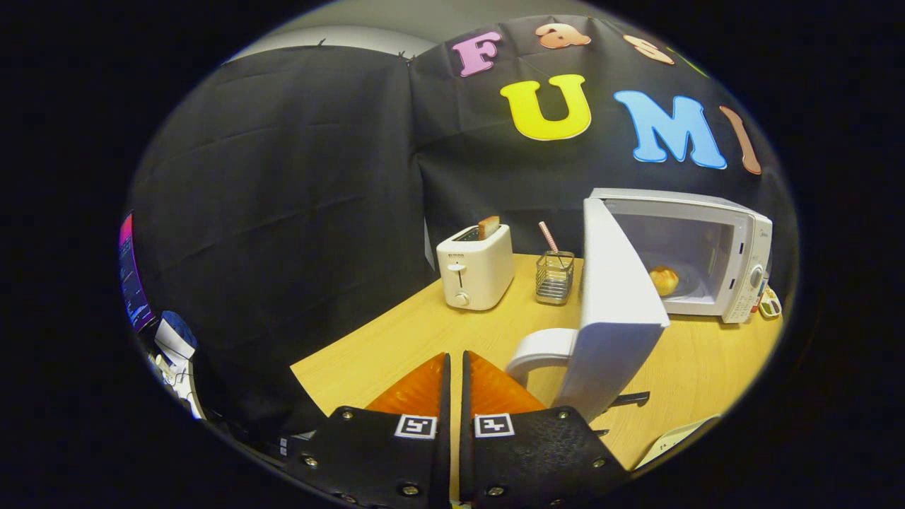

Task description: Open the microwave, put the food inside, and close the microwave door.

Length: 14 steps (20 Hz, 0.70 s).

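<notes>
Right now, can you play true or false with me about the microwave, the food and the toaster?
1. The microwave door is shut. False: it stands wide open.
2. The food sits inside the microwave. True.
3. The gripper jaws hold the food. False: they are closed together with nothing between them, and the food lies far beyond them.
4. Something sticks up out of the toaster. True: a slice of toast.
5. The wire holder stands between the toaster and the open door. True.
</notes>
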Each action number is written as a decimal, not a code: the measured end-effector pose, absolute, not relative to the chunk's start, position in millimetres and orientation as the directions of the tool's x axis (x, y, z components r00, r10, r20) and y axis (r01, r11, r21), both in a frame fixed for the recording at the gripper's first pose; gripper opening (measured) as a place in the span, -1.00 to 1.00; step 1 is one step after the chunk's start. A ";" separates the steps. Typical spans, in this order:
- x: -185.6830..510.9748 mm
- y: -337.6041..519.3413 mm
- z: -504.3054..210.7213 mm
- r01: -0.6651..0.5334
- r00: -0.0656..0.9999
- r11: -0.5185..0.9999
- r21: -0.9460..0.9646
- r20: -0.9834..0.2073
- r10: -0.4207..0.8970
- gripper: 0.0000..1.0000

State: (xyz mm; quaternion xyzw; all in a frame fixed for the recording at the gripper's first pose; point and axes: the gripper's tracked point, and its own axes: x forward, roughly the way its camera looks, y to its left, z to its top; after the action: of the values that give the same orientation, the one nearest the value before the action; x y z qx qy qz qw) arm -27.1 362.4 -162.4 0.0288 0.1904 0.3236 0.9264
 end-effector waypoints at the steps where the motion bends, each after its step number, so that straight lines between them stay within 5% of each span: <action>1: -27.6 360.1 -161.6 -0.588 0.715 0.787 0.187 -0.335 0.613 -0.95; 14: -3.3 265.2 -165.8 -0.504 0.759 0.845 0.179 -0.375 0.532 -0.96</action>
State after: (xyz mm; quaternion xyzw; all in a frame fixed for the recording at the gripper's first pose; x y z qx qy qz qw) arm -3.3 265.2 -165.8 0.0336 0.2098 0.2764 0.9373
